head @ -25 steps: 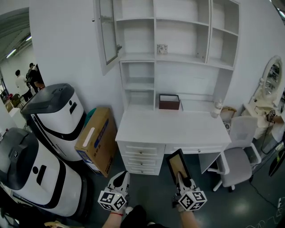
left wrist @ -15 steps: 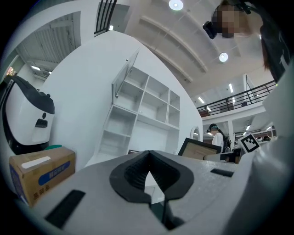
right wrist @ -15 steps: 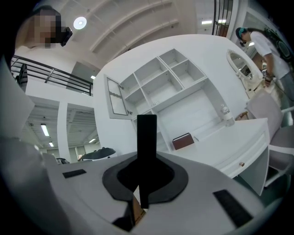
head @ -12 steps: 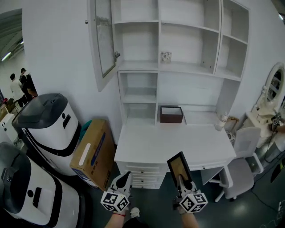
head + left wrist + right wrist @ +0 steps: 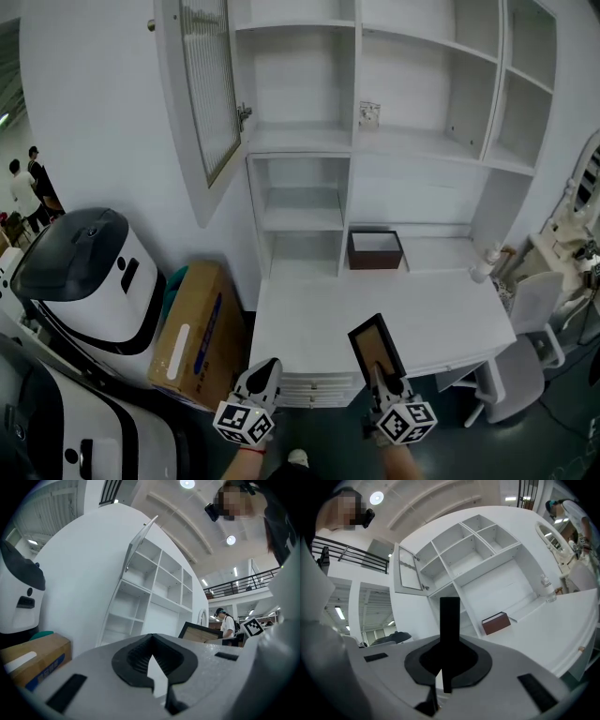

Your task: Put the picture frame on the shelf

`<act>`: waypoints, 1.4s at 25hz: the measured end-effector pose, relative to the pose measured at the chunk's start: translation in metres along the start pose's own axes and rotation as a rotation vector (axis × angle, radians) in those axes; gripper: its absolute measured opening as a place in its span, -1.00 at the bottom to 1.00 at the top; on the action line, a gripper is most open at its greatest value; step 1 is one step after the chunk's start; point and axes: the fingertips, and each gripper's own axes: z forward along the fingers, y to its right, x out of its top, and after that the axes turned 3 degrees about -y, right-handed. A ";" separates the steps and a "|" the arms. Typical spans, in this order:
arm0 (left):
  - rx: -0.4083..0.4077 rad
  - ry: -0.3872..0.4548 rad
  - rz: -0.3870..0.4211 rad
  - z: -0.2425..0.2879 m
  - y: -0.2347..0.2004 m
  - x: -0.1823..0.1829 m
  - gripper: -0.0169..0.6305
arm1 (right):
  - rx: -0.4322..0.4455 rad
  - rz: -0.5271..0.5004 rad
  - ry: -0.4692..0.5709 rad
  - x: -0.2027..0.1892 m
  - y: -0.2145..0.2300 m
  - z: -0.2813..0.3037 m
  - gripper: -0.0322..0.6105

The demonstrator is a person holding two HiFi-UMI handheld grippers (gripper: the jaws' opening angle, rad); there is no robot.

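Observation:
The picture frame [image 5: 375,347], black-edged with a tan face, stands upright in my right gripper [image 5: 385,382], which is shut on its lower edge. It hangs over the front edge of the white desk [image 5: 309,319]. In the right gripper view the frame [image 5: 450,630] shows edge-on as a black bar between the jaws of the right gripper [image 5: 446,667]. The white shelf unit [image 5: 309,139] rises behind the desk. My left gripper [image 5: 263,377] hovers at the desk's front left corner, shut and empty. The left gripper [image 5: 151,644] looks at the shelves, with the frame [image 5: 201,632] at its right.
A brown box [image 5: 375,250] sits at the back of the desk, a small cup [image 5: 369,113] on a middle shelf, a bottle [image 5: 486,262] at the right. An open glass door [image 5: 202,84] juts out upper left. A cardboard box [image 5: 192,333], white machines [image 5: 84,272] and a chair [image 5: 530,342] flank the desk.
The view has closed in on the desk and tilted up the shelves. Both grippers moved forward, and the frame is now over the desk's front edge.

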 end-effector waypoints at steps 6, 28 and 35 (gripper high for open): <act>-0.038 -0.016 0.009 0.039 -0.044 0.005 -0.94 | -0.020 -0.001 0.010 0.002 0.000 0.064 -0.87; -0.079 0.012 0.012 0.140 -0.117 0.032 -0.94 | -0.061 -0.026 0.092 0.060 0.019 0.202 -0.87; -0.075 0.018 0.022 0.187 -0.138 0.045 -0.94 | -0.027 -0.019 0.129 0.090 0.028 0.255 -0.87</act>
